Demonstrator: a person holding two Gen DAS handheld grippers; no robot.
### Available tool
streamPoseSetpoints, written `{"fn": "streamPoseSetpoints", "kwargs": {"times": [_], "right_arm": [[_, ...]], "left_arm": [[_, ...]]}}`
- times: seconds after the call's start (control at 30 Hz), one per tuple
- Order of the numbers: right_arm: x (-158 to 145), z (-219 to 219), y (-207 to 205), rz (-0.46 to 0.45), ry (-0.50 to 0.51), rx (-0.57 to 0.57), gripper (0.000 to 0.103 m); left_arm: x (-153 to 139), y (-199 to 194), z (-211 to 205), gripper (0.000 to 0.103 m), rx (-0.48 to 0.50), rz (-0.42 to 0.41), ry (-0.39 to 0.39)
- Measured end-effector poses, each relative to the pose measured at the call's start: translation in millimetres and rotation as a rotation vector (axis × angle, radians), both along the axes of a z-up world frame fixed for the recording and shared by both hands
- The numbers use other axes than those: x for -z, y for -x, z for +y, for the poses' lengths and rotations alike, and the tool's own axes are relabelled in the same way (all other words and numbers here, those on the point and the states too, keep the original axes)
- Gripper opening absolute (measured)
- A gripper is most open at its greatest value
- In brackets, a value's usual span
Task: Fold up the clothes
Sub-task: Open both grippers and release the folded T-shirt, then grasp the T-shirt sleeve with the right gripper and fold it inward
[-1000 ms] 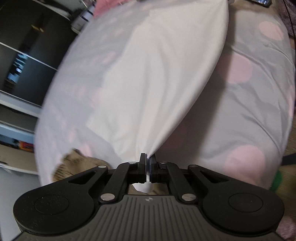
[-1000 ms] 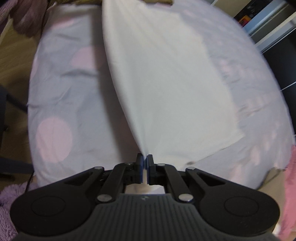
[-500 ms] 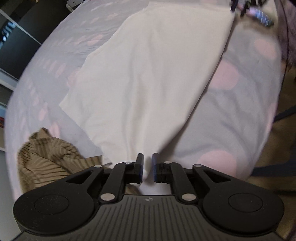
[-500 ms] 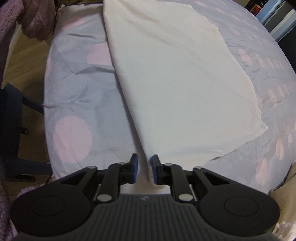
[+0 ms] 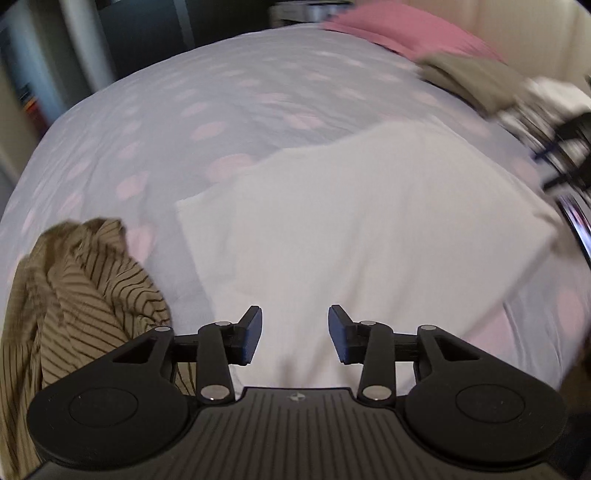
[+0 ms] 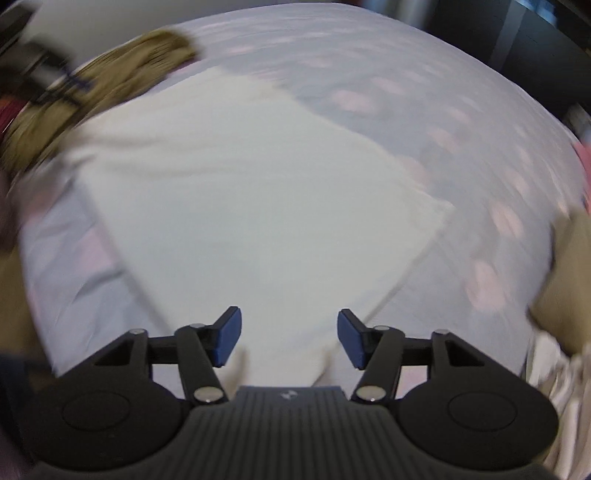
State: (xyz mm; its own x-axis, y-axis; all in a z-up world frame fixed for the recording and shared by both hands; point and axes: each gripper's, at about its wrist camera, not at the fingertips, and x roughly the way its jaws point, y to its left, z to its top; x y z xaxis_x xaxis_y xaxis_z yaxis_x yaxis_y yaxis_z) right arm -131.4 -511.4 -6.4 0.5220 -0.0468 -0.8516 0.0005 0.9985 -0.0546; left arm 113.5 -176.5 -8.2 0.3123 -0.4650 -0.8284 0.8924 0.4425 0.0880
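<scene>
Pretty blurry all round, so lots of guesswork-proof gaps here. Left gripper opening up, blue pads apart and pinching nothing, just hanging over the near edge of the white garment. Same deal with the right gripper: spreading, nothing clamped, white cloth showing in the gap below. Garment lying folded and fairly flat on the spotted bedsheet, near hem cut off behind both gripper bodies. Can't really tell what kind of garment, no sleeves or collar to make out. Striped tan shirt bunched up beside it in the left view, partly hidden by the gripper and cropped at the frame edge. More tan fabric smeared at the far side, plus a pink pillow behind. Dark streaky thing at the right edge of the left view, too blurred to identify.
</scene>
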Motion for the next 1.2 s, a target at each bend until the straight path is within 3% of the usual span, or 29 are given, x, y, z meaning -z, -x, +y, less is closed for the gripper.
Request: {"fn": "streamPoseSetpoints", "kwargs": {"times": [0.1, 0.37, 0.53, 0.73, 1.03, 1.07, 1.2], "right_arm": [[11, -20, -7, -0.033, -0.066, 0.166, 0.065], [42, -77, -23, -0.038, -0.332, 0.552, 0.065], [58, -98, -41, -0.034, -0.424, 0.652, 0.064], [76, -108, -73, -0.025, -0.487, 0.672, 0.063], [82, -98, -110, -0.036, -0.485, 0.602, 0.062], [82, -99, -112, -0.039, -0.481, 0.605, 0.058], [82, -100, -118, -0.043, -0.473, 0.614, 0.029]], "left_arm": [[8, -14, -11, 0.043, -0.068, 0.021, -0.013], [22, -28, -40, 0.043, -0.098, 0.032, -0.07], [25, -44, -51, 0.043, -0.17, 0.057, -0.057], [28, -60, -69, 0.044, -0.25, 0.102, -0.012], [27, -65, -103, 0.044, -0.203, 0.116, 0.013], [28, -67, -105, 0.044, -0.206, 0.116, 0.013], [31, -71, -109, 0.044, -0.22, 0.116, 0.004]]}}
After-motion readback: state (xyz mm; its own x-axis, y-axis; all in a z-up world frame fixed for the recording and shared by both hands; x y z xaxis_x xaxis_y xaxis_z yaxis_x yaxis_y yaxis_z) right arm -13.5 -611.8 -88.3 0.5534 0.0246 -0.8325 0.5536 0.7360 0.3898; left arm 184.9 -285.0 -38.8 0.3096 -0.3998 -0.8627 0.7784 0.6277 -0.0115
